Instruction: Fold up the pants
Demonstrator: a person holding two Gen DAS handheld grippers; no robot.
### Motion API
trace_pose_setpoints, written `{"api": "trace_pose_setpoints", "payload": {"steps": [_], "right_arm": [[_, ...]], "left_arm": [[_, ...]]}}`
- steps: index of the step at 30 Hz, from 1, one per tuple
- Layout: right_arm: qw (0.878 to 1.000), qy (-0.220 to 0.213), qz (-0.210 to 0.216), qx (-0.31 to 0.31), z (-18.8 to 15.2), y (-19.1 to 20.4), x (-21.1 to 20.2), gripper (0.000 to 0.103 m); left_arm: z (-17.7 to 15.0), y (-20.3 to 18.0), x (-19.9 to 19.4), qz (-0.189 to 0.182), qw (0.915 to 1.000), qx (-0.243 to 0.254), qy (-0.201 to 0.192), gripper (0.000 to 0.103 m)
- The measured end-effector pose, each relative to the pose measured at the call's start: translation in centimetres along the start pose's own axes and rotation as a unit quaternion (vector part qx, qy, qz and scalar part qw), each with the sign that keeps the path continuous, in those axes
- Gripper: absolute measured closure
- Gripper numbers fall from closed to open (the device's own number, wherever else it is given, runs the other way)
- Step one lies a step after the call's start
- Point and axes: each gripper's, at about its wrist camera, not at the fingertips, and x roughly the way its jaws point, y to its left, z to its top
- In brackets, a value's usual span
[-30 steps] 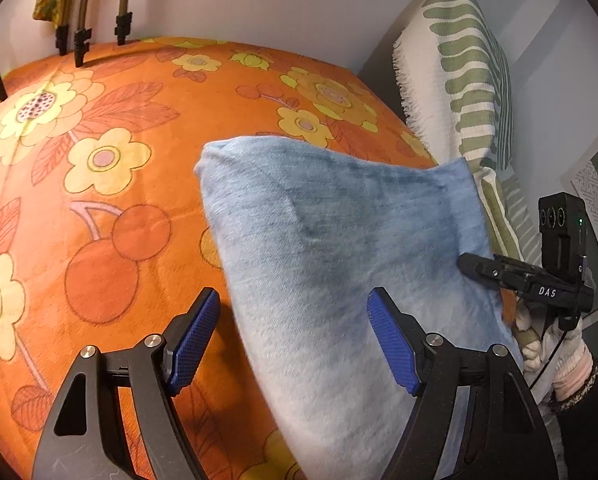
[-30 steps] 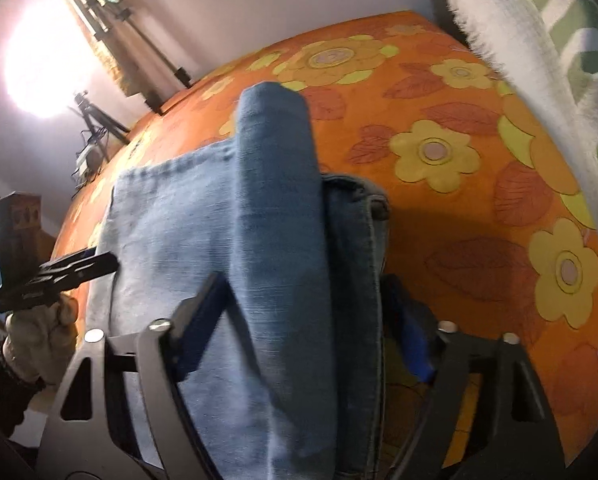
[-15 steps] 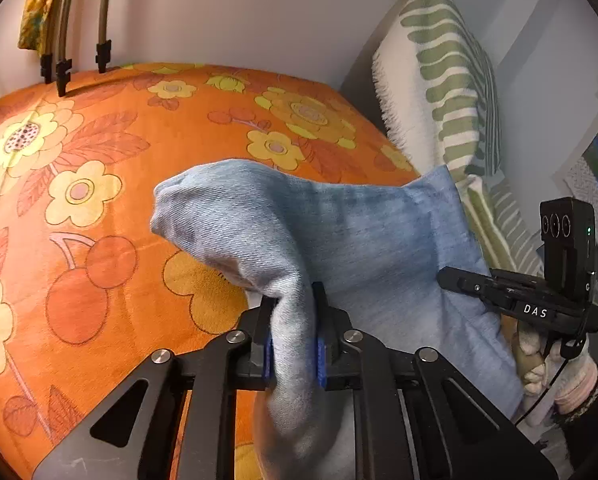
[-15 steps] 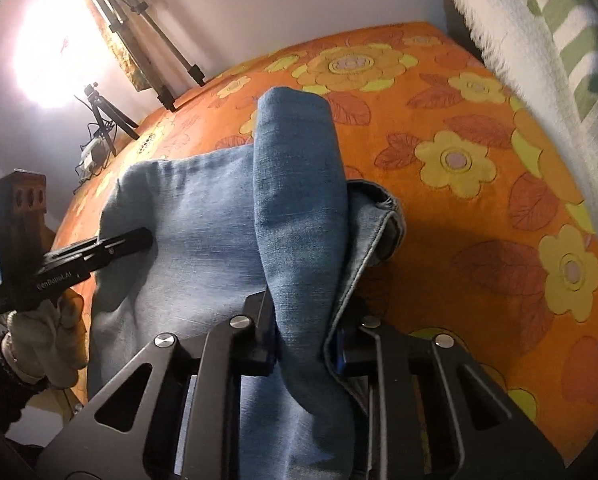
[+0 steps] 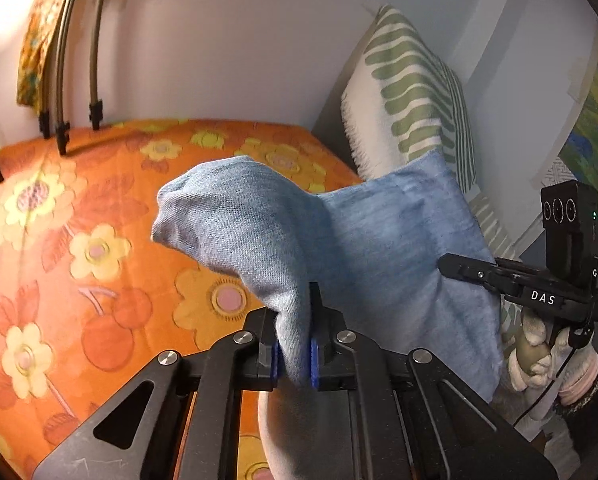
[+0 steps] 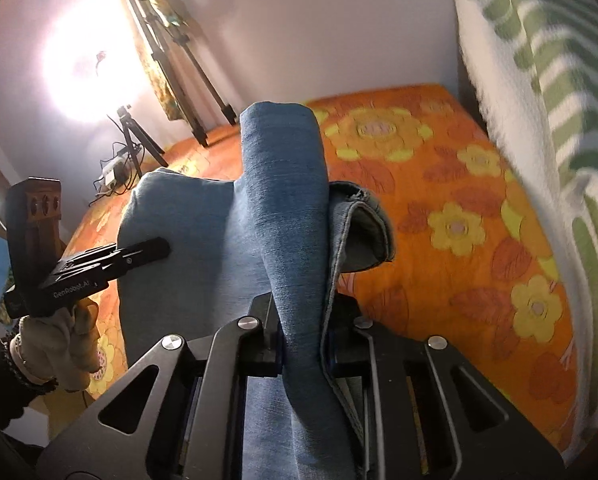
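The light blue jeans (image 5: 363,248) are lifted off the orange flowered bedspread (image 5: 79,240), bunched and hanging between both grippers. My left gripper (image 5: 293,354) is shut on one bunched corner of the denim. My right gripper (image 6: 303,350) is shut on the opposite edge of the jeans (image 6: 283,208), with a hem (image 6: 363,224) drooping to its right. Each gripper shows in the other's view: the right one (image 5: 499,280) at the pants' far edge, the left one (image 6: 111,260) likewise.
A white and green striped pillow (image 5: 411,100) leans against the wall at the bed's head, also in the right wrist view (image 6: 539,120). Tripod legs (image 6: 179,60) and a bright lamp (image 6: 83,68) stand beyond the bed. Black stand legs (image 5: 63,80) rest at the bed's far side.
Both grippers closed on the jeans, which lay flat a second ago, and have raised them off the bed; the fabric now hangs bunched between them.
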Motion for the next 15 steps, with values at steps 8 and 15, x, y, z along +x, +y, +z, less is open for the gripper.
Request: {"api": "trace_pose_setpoints", "payload": {"steps": [8,15], "right_arm": [[1.000,-0.031,0.000,-0.002,4.3,1.4,0.4,0.089],[0.999,-0.048,0.007,-0.008,10.3,2.4,3.7,0.089]], "left_arm": [[4.6,0.9,-1.3,0.014,0.9991,0.023,-0.032,0.095],[10.2,4.4,0.1,0.043,0.9971,0.039,-0.049,0.095]]}}
